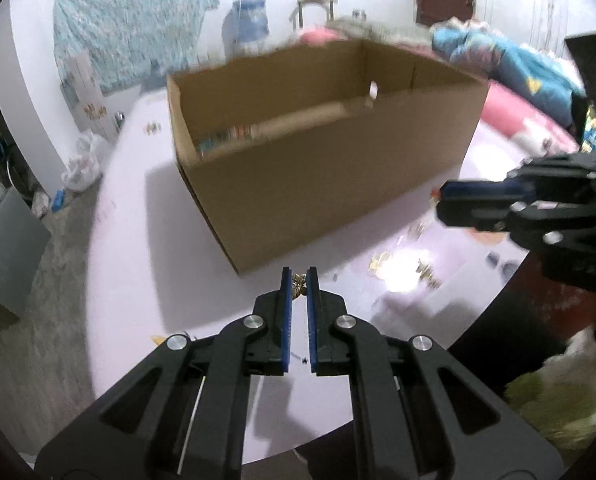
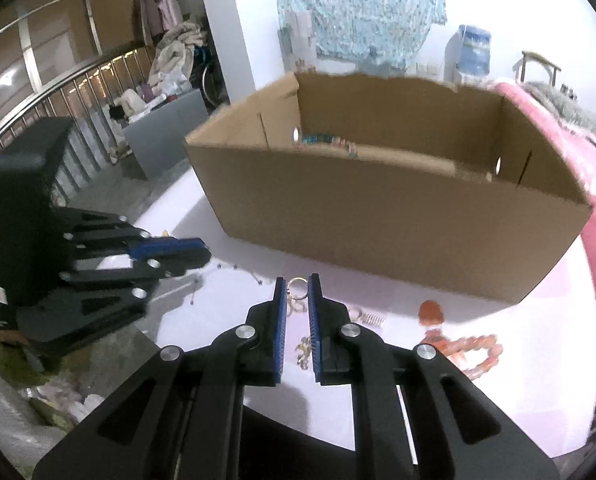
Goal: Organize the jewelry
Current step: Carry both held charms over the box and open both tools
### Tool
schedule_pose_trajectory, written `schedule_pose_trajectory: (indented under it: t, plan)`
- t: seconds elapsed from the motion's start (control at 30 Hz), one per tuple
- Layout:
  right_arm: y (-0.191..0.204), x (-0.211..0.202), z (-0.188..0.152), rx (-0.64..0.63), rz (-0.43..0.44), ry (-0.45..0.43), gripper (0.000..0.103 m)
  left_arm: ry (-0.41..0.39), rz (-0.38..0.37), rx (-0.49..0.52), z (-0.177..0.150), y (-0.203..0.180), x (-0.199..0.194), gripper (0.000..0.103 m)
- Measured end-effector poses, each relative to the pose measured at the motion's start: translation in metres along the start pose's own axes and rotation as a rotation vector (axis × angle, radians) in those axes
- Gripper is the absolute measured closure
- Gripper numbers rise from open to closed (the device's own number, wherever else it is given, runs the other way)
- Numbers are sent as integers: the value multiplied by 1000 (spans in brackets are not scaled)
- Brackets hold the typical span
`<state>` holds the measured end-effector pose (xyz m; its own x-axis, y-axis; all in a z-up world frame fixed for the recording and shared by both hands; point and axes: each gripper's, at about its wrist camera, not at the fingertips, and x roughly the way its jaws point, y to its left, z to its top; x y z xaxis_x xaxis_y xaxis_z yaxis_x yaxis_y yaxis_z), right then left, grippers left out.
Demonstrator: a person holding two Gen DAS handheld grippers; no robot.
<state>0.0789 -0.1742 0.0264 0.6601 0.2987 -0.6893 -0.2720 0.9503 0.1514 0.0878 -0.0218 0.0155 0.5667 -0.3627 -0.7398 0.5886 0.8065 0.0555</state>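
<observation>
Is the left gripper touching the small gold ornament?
Touching. In the left wrist view the left gripper pinches the gold ornament between both blue pads near the tips.

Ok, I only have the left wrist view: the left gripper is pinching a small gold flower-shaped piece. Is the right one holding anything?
Observer: Yes. The right gripper is shut on a small silver metal ring, pinched at its tips.
Operator: Anything loose near it?
Observer: An orange beaded bracelet lies on the pale table to that gripper's right, apart from it.
Operator: Box contents? It's a blur for me.
Observer: Inside the open brown cardboard box, turquoise beads sit at the left end of a cardboard tube.
</observation>
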Motion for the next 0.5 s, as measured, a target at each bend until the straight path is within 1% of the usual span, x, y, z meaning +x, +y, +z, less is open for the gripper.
schedule_pose_trajectory:
  t: [0.03, 0.13, 0.17, 0.23, 0.3, 0.37, 0.43, 0.5]
  plan:
    - [-1, -8, 7, 0, 4, -27, 92, -19, -10, -5, 5, 1, -7, 97]
    - [-5, -26, 26, -14, -2, -95, 92, -123, -47, -23, 33, 4, -38, 97]
    - [-9, -33, 36, -20, -2, -130, 92, -153, -51, -23, 41, 6, -44, 97]
    - [-18, -40, 52, -23, -4, -170, 92, -196, -71, -31, 59, 10, -48, 97]
    - [-28, -40, 65, -24, -11, -188, 92, -216, -61, -26, 74, 12, -43, 97]
    - [-42, -30, 81, -13, -16, -168, 92, -200, -52, -24, 88, 16, -27, 97]
    - [-58, -13, 93, 16, -8, -119, 92, -141, -68, -45, 101, 21, -2, 97]
    - [-76, 14, 104, 55, 3, -16, 92, -57, -80, -63, 107, 28, 29, 97]
